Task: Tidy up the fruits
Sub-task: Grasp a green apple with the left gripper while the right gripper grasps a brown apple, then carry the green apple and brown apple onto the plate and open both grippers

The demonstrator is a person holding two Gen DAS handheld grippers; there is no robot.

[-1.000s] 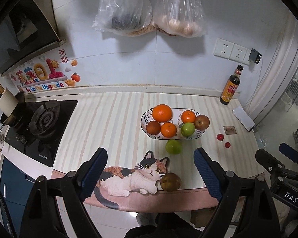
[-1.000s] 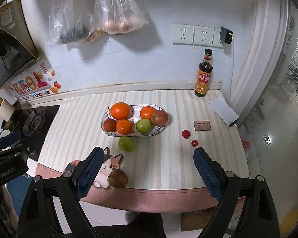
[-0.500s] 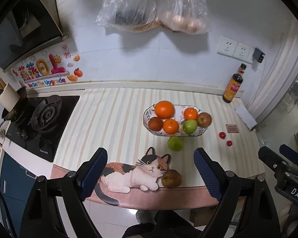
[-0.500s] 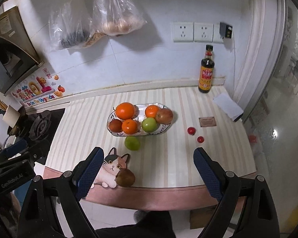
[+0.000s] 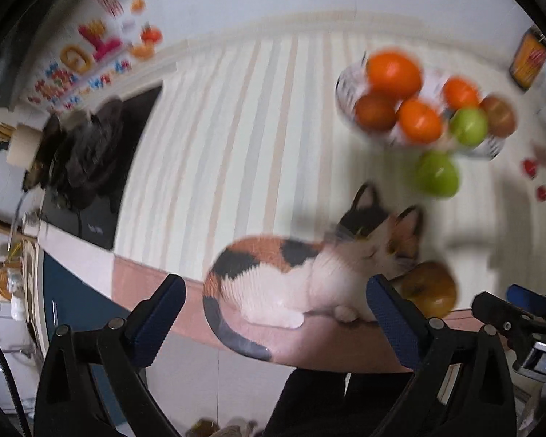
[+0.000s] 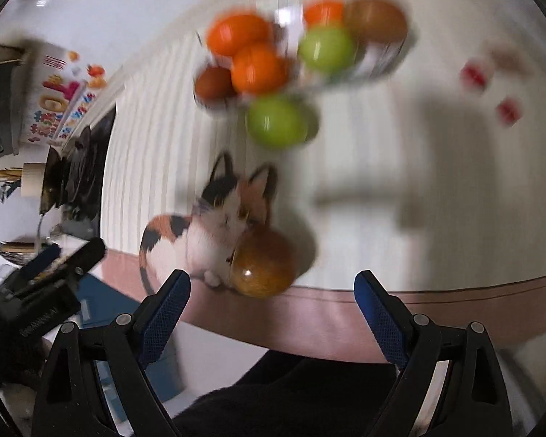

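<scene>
Both views motion-blurred: striped counter (image 5: pixel 236 138) readable, fruit bowl (image 5: pixel 349 83) at 1 o'clock in left wrist view holds oranges, a green fruit and brownish ones with soft edges, its pattern unreadable. Cat-print mat (image 5: pixel 295 273) hangs over the near edge; loose green apple (image 6: pixel 276 123) sits just below the bowl, brown fruit (image 6: pixel 264 266) touches the cat's head at the edge, roundish, no clear axis. Left gripper (image 5: pixel 273 313) and right gripper (image 6: pixel 273 307) both spread wide, holding nothing; only partial "DA" legible on the right gripper's body.

Motion blur smears the fruit bowl (image 6: pixel 378 62); beside it, the bottle (image 5: pixel 527 60) is cut off by the frame edge.
</scene>
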